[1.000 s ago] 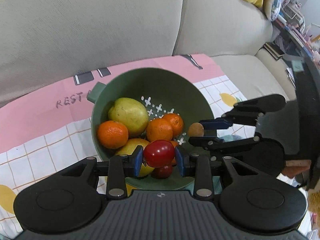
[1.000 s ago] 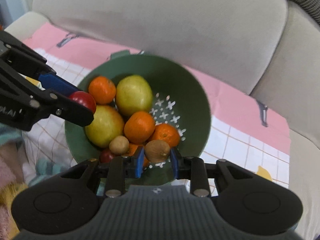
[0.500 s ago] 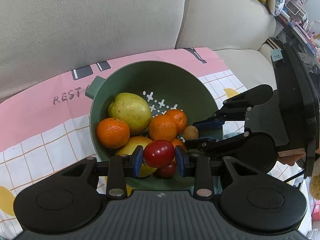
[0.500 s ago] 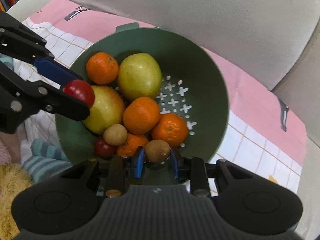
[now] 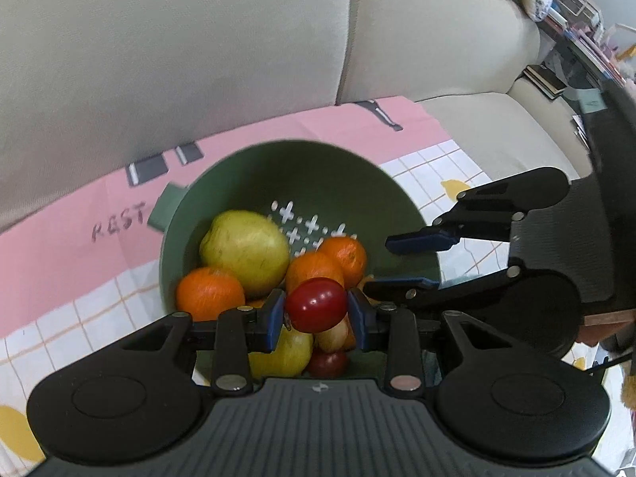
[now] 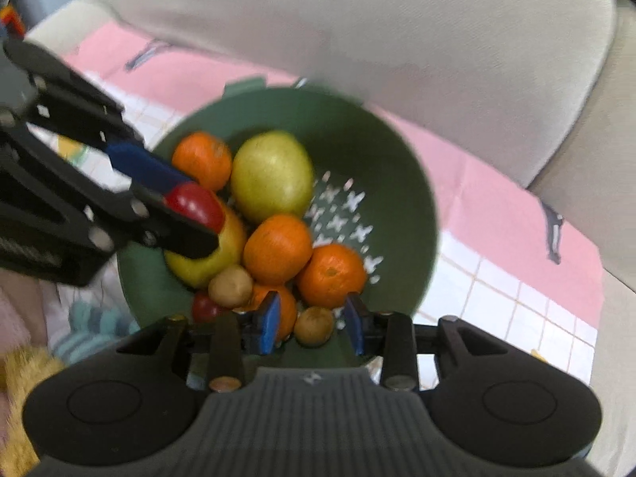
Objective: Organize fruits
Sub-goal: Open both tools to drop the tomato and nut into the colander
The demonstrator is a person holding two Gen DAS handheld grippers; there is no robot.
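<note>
My left tongs (image 5: 316, 312) are clamped on a red tomato (image 5: 316, 304), low in the middle of the left view and over the near rim of the green bowl (image 5: 222, 183). In the right view that tomato (image 6: 194, 206) sits at mid-left, above a yellow fruit (image 6: 198, 268).

My right tongs (image 6: 310, 316) stand apart, pads wide, at the lower middle of the right view. A small brown fruit (image 6: 313, 326) lies between the pads, touching neither, down in the bowl (image 6: 397, 183) at its near wall. In the left view these tongs (image 5: 405, 258) come in from the right edge, gapped and holding nothing.

The bowl holds a large green-yellow pear (image 6: 272, 175) at centre, an orange (image 6: 202, 159) at its upper left, two oranges (image 6: 278, 248) below it, a second brown fruit (image 6: 230, 286) and a dark red one (image 6: 204, 308) at the lower left. White cross-shaped holes (image 6: 346, 214) show on the right of the bowl floor.

The bowl sits on a pink and white checked cloth (image 5: 99, 238), spread over a beige sofa (image 5: 198, 59) that fills the top of both views.
</note>
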